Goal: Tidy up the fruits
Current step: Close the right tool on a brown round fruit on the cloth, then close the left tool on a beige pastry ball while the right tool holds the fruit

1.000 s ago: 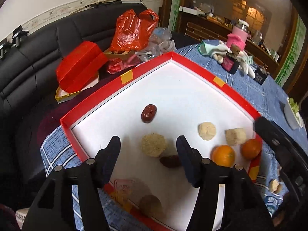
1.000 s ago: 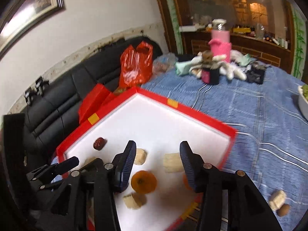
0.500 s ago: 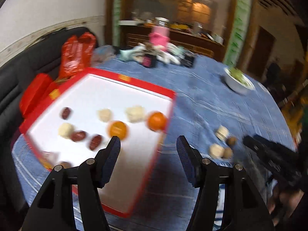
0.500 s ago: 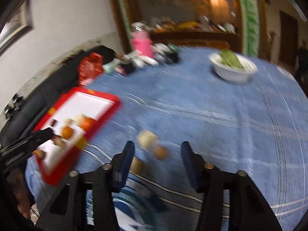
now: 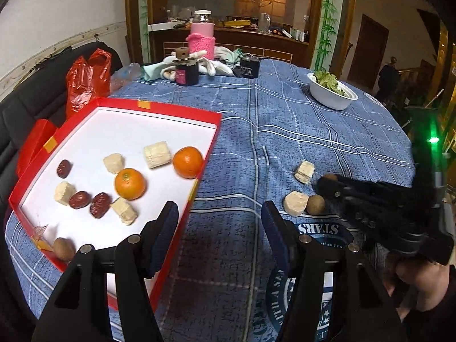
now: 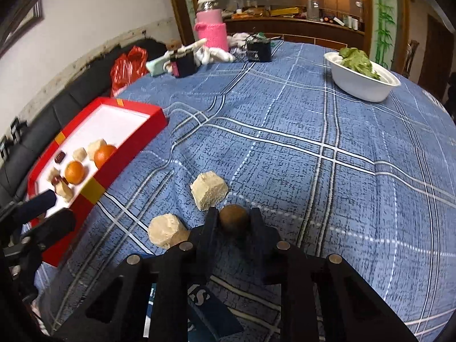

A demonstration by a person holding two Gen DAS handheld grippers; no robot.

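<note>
Now that your right tool [image 6: 233, 219] has just closed its jaws on the brown round fruit [image 6: 234, 219], sitting on the tabletop [image 6: 313, 148], the red tray [image 6: 134, 148] lies well off to that fruit's left, so carry it leftward. Your left tool [image 5: 219, 228] hangs released and empty by the tray's near edge. Only the left wrist view shows another brown fruit [image 5: 315, 204] just beside the right tool.

right gripper [image 6: 233, 219]: tilted down over the blue tablecloth [image 6: 313, 148], jaws just closed, pads pressing both sides of a small brown round fruit [image 6: 234, 219] | left gripper [image 5: 219, 228]: tilted down, jaws apart, nothing between them, beside the red tray [image 5: 211, 131]
</note>
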